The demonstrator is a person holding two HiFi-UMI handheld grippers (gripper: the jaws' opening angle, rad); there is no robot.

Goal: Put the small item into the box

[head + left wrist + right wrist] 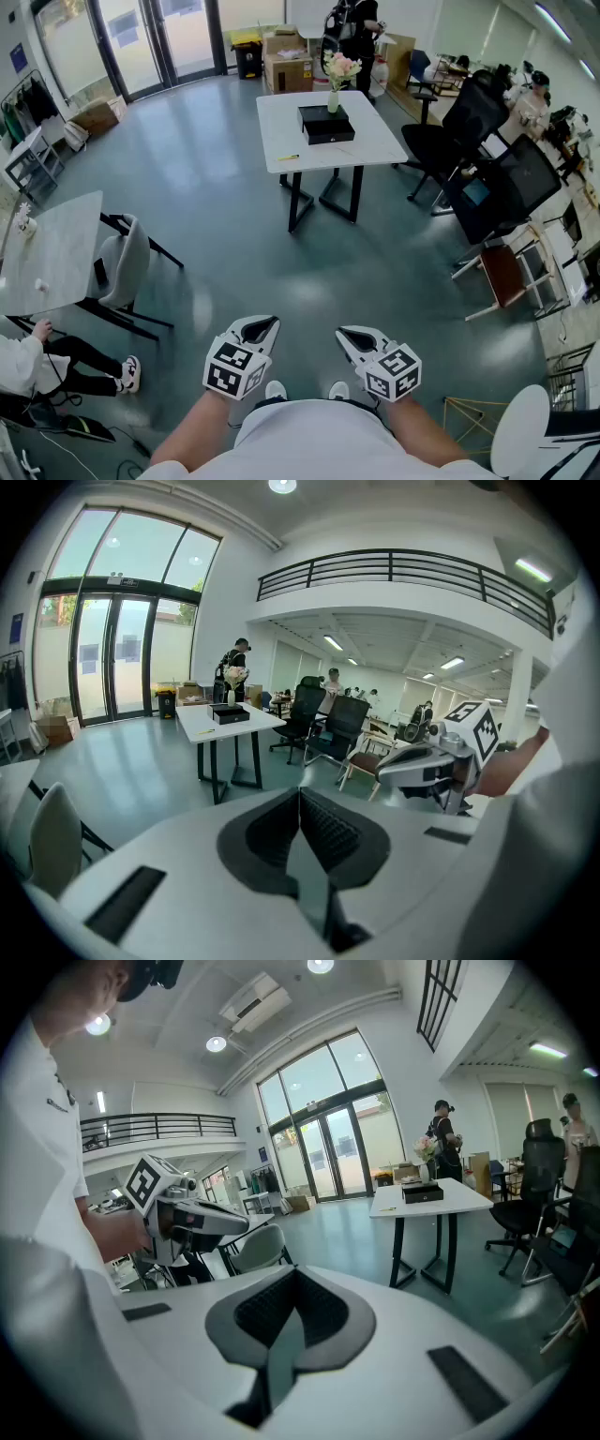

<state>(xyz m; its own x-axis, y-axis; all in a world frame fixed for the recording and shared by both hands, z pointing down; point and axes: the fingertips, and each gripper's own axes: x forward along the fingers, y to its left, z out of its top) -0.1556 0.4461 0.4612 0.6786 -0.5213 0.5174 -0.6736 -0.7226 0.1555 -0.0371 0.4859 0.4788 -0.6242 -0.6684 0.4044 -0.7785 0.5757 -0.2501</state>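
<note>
No word, number or brand name can be read in any view. The only printed marks are the black-and-white square marker patterns on the cubes of the left gripper (264, 324) and the right gripper (351, 335), and these carry no letters. A small blue sign (20, 57) on the wall beside the glass doors (150, 42) is too small to read, as are the pale sheets (122, 26) stuck on the glass. The cardboard boxes (287, 64) show no legible print.
</note>
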